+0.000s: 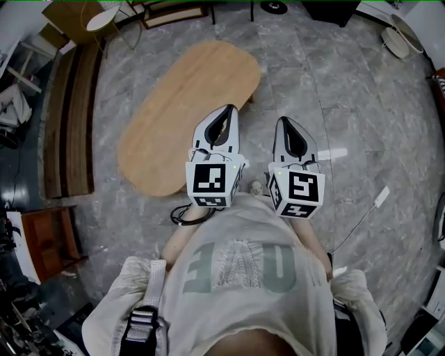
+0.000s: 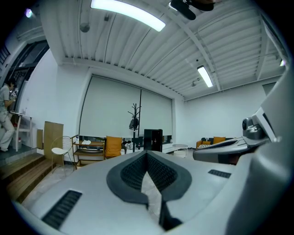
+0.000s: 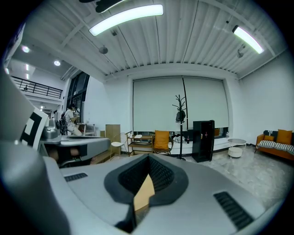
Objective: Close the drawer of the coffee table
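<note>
The coffee table [image 1: 188, 111] is an oval, light-wood top on the marble floor, seen from above in the head view; no drawer shows from here. My left gripper [image 1: 228, 111] hangs over the table's near right edge, level, its jaws closed tip to tip with nothing in them. My right gripper [image 1: 281, 122] is beside it over bare floor, also shut and empty. In the left gripper view the left gripper [image 2: 147, 153] points across the room. In the right gripper view a sliver of the wooden top [image 3: 144, 193] shows behind the right gripper's [image 3: 149, 157] closed tips.
Wooden steps [image 1: 69, 118] run along the left, with a white chair [image 1: 101, 21] behind them. A white cable with a plug [image 1: 381, 197] lies on the floor to the right. Far off stand an orange chair [image 3: 161, 140], a coat stand [image 3: 180, 114] and a black cabinet [image 3: 203, 140].
</note>
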Demonstrator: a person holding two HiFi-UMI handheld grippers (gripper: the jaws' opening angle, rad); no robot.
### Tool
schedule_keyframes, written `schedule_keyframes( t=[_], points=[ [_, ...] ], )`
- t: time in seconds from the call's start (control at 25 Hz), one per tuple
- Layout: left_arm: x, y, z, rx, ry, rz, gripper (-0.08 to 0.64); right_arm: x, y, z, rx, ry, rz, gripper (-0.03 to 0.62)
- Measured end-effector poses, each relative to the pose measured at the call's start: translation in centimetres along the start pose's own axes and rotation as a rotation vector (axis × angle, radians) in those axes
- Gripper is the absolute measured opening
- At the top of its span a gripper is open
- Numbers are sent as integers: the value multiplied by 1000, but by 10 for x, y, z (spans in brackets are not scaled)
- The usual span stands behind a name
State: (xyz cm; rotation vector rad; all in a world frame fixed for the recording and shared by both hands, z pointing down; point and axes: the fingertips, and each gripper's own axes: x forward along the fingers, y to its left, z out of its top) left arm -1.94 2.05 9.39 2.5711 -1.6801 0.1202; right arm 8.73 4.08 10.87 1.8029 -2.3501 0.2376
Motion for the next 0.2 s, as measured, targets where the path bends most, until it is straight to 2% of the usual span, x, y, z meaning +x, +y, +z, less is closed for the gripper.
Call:
schedule_keyframes(
  t=[0.2],
  points=[
    [3,4,-2,3,5,3,8,5,3,-2,-1,2,8,6]
  ],
)
